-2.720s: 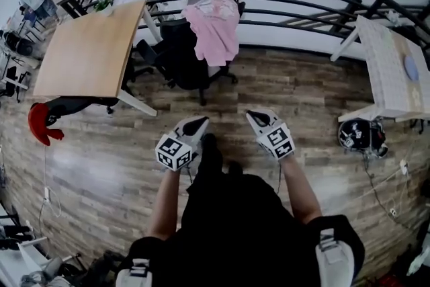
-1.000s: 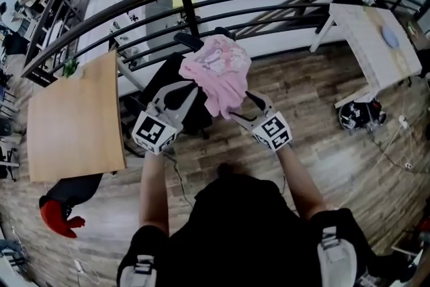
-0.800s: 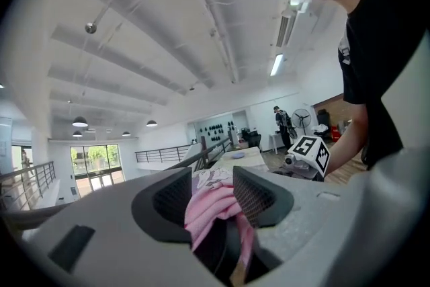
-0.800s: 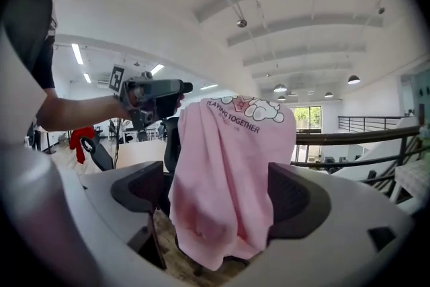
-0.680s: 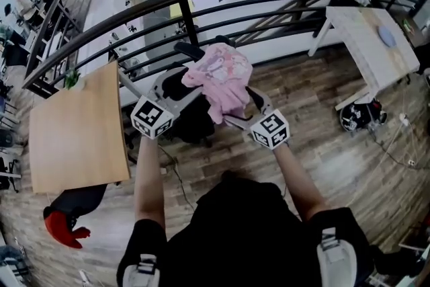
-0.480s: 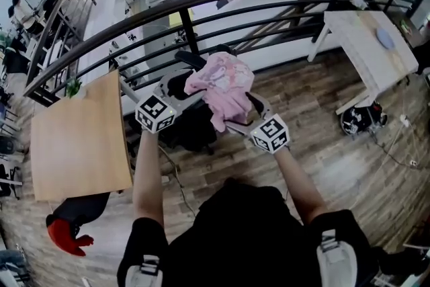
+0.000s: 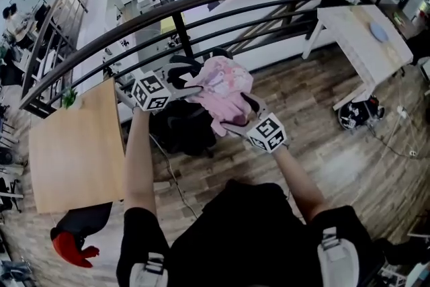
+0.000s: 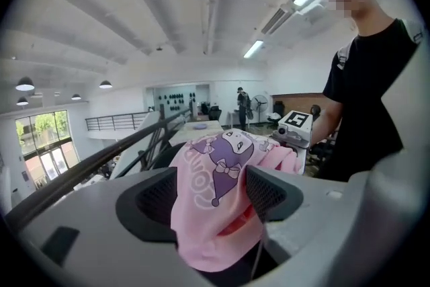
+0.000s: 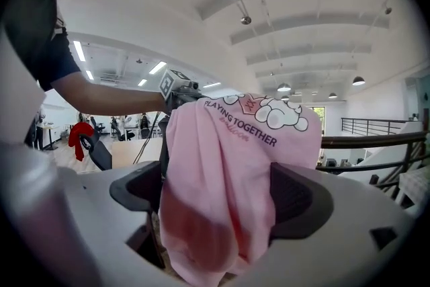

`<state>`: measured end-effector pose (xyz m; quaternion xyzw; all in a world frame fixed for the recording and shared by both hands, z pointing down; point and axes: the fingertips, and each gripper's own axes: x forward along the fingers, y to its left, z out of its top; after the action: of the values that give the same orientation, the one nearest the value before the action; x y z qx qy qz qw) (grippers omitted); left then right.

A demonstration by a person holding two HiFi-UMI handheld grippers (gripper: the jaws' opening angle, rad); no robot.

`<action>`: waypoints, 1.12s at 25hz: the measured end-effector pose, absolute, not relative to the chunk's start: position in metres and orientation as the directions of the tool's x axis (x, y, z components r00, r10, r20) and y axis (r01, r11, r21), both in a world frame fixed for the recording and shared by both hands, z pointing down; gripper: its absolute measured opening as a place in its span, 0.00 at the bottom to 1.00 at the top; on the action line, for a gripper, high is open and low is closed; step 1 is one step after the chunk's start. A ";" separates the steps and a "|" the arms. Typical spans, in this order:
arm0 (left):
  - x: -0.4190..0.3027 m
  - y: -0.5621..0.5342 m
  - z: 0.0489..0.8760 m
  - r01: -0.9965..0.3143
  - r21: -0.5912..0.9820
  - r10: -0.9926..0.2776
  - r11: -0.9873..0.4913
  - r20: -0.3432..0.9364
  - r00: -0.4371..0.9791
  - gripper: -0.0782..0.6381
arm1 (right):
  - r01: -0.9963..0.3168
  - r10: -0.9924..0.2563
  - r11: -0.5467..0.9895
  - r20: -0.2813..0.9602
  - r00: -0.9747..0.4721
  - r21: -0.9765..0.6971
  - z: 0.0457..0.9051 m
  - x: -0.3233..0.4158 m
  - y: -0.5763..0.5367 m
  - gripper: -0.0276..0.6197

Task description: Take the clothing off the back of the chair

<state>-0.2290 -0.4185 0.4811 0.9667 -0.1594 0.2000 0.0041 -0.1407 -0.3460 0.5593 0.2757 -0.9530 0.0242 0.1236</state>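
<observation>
Shirt [image 7: 222, 87] on chair [image 7: 181, 134] back: soft, light, prob. snag-prone. Take bunched top. L gripper [image 7: 185, 77] fingers opening, R gripper [image 7: 238, 114] fingers spread; cloth between both.

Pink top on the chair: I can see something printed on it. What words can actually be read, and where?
"PLAYING TOGETHER": dark capitals on the pink top, just below the white cartoon shapes, in the right gripper view.
Small cursive word under those capitals: too blurred to read.
White lettering beside the purple cartoon character, in the left gripper view: curved over a fold, not readable.
</observation>
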 end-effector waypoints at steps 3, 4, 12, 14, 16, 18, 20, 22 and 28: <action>-0.220 -0.420 0.495 -0.207 0.013 -0.179 -0.978 0.450 0.875 0.54 | -0.534 -0.519 0.845 0.260 -0.814 0.015 0.561 -0.139 -0.348 0.80; -0.217 -0.421 0.498 -0.179 0.032 -0.144 -0.983 0.466 0.873 0.55 | -0.532 -0.518 0.847 0.259 -0.815 0.019 0.563 -0.138 -0.350 0.80; -0.195 -0.423 0.516 -0.027 0.172 0.078 -0.985 0.575 0.814 0.60 | -0.524 -0.508 0.851 0.287 -0.812 0.023 0.566 -0.140 -0.352 0.80; -0.194 -0.422 0.518 -0.023 0.224 0.117 -0.974 0.588 0.801 0.60 | -0.524 -0.505 0.851 0.299 -0.810 0.016 0.567 -0.143 -0.351 0.80; -0.192 -0.421 0.520 -0.015 0.250 0.143 -0.968 0.598 0.788 0.60 | -0.526 -0.503 0.851 0.308 -0.808 0.010 0.567 -0.145 -0.349 0.80; -0.190 -0.418 0.519 -0.004 0.267 0.163 -0.964 0.598 0.785 0.57 | -0.526 -0.503 0.851 0.308 -0.808 0.010 0.567 -0.147 -0.349 0.79; -0.189 -0.411 0.517 0.004 0.293 0.183 -0.956 0.585 0.790 0.50 | -0.524 -0.503 0.852 0.302 -0.810 0.014 0.567 -0.148 -0.348 0.65; -0.187 -0.406 0.517 0.004 0.321 0.195 -0.947 0.566 0.801 0.41 | -0.534 -0.511 0.846 0.307 -0.803 0.010 0.568 -0.147 -0.350 0.56; -0.192 -0.392 0.512 -0.028 0.341 0.164 -0.940 0.522 0.837 0.26 | -0.560 -0.528 0.828 0.312 -0.790 -0.017 0.567 -0.145 -0.353 0.16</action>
<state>-0.1919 -0.3923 0.5123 0.9432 0.0362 0.2835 0.1697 -0.1448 -0.3527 0.5666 0.2879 -0.9445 0.0545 0.1486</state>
